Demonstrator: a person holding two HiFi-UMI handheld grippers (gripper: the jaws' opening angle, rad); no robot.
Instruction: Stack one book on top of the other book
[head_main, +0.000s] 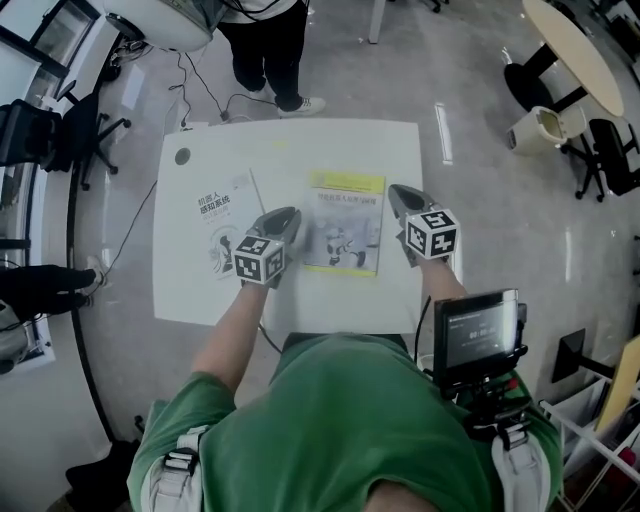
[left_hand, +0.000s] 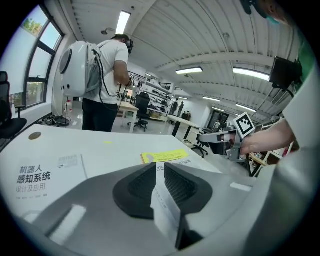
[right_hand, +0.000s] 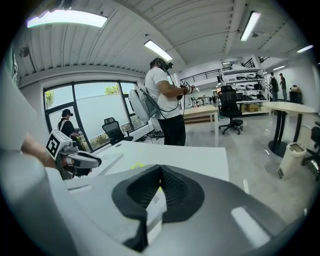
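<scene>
A head view is looking steeply down at a white table where two books are lying flat side by side, close but not touching. The white book is sitting on the left, and the yellow-banded book is sitting to its right, nearer the middle of the table. The left gripper is hanging over the strip of table between the two books, its tongs standing a narrow slit apart with nothing between them. The right gripper is hovering just past the yellow-banded book's right edge, its tongs pressed fully together and pinching nothing. Neither tool is touching a book, so the stacking is not yet begun. Both books are looking like slim paperbacks: probably light, bendy when lifted by one edge, and likely to skid on the smooth tabletop because their covers appear glossy. The spine side is judged the stiffest place to pinch, once an edge is being levered up or slid off the table, with the second gripper steadying the opposite edge to stop sagging. In the left gripper view the white book is showing dark Chinese lettering on three lines, 机器人, 感知系统, 设计及应用, with a small block of print beside it that is too fine to read. The yellow-banded book is carrying a line of print on its band and a grey illustration below, neither of which is legible.
</scene>
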